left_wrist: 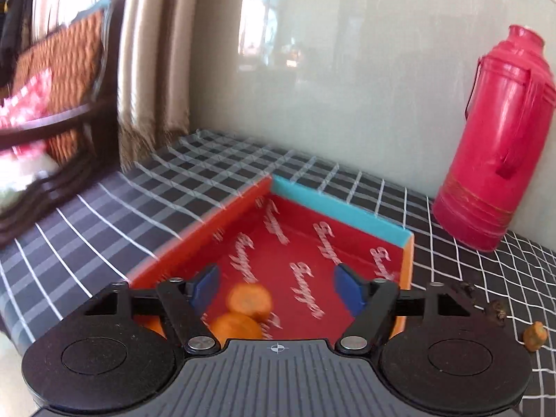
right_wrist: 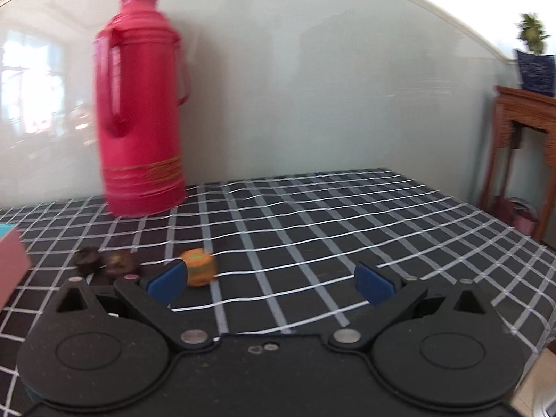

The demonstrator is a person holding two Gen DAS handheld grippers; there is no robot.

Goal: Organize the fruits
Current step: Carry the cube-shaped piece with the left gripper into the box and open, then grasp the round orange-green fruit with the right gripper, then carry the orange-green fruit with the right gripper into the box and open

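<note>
In the left wrist view my left gripper [left_wrist: 278, 286] is open and empty above a red box [left_wrist: 305, 243] with orange and teal walls. Two oranges [left_wrist: 250, 300] lie inside the box, below and between the fingers. A small orange fruit [left_wrist: 535, 335] and dark fruits [left_wrist: 495, 311] lie on the cloth to the right of the box. In the right wrist view my right gripper [right_wrist: 271, 283] is open and empty over the cloth. The small orange fruit [right_wrist: 199, 266] lies just beyond its left fingertip [right_wrist: 166, 281]. Two dark fruits [right_wrist: 104, 260] lie further left.
A tall pink thermos [left_wrist: 493, 139] stands against the wall behind the fruits; it also shows in the right wrist view [right_wrist: 142, 111]. The table wears a black checked cloth [right_wrist: 330, 215]. A wooden stand [right_wrist: 521, 132] is at the right, a chair [left_wrist: 62, 80] at the left.
</note>
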